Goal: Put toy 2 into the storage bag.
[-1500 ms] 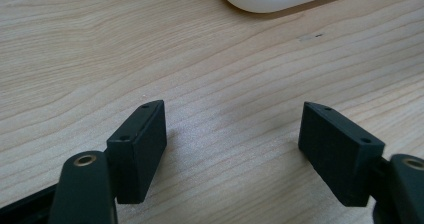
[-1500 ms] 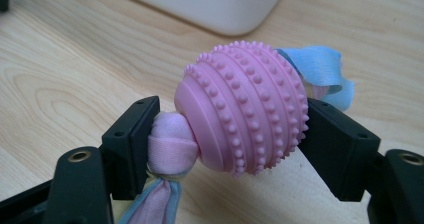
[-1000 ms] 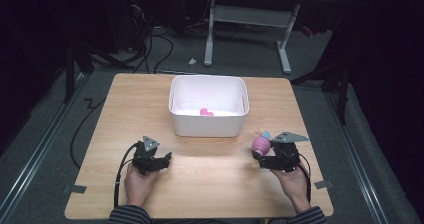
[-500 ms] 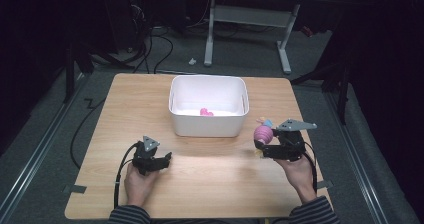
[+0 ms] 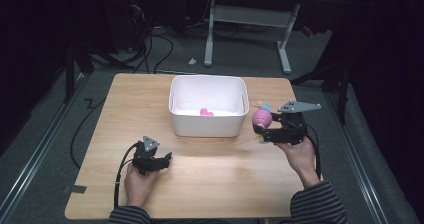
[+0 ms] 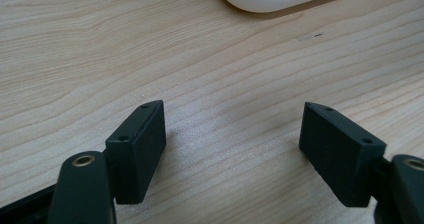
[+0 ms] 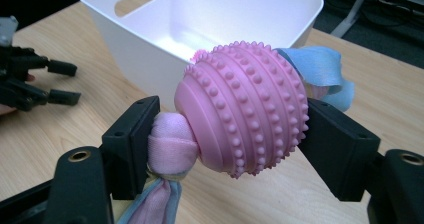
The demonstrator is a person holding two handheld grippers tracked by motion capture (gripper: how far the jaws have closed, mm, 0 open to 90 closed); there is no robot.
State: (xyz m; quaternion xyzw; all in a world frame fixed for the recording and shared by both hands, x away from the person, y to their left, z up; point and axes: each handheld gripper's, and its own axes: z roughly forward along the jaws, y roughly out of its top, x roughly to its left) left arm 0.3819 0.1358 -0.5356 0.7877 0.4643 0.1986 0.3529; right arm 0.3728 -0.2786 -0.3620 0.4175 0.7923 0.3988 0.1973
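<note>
A pink studded ball toy point(image 7: 245, 106) with knotted pink and blue cloth ends sits between the jaws of my right gripper point(image 7: 227, 134), which is shut on it. In the high view the ball toy point(image 5: 261, 117) and right gripper point(image 5: 265, 129) hang above the table just right of the white bin point(image 5: 208, 126). A small pink object point(image 5: 205, 112) lies inside the bin. My left gripper point(image 5: 167, 158) rests low on the table at the front left, open, with only bare wood between its jaws point(image 6: 232, 154).
The wooden table point(image 5: 200, 184) has open room across its front and middle. The white bin point(image 7: 150, 49) stands close in front of the held toy. A desk frame and cables lie on the floor beyond the table.
My right gripper has lifted the ball toy off the table and carried it up and away from the person, beside the bin's right wall. The left gripper has stayed put.
</note>
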